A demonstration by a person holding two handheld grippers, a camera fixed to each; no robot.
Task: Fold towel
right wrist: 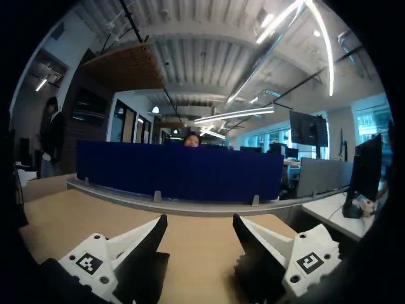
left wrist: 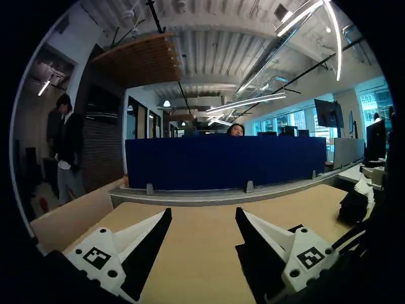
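The left gripper (left wrist: 202, 212) is spread wide, its two fingers well apart with nothing between them, poised low over a pale wooden desk (left wrist: 202, 273). The right gripper (right wrist: 198, 218) is just as open and as empty, above the same sort of surface. Under the fingers in the right gripper view lies a dark patch (right wrist: 250, 271) with a ragged edge, and another sits beneath one finger in the left gripper view (it may be the towel, though I cannot tell cloth from shadow here). Farther off, a dark bundle (left wrist: 353, 205) rests near the desk's edge, then a blue partition (left wrist: 223, 162) runs across the back, with a person (left wrist: 66, 147) standing off to one side.

The risk, as I judge it, is closing blind. With both cameras aimed out across the room rather than down, a pinch could catch one layer, a fold's middle or bare wood, and the two corners would then lift unevenly and skew the fold.
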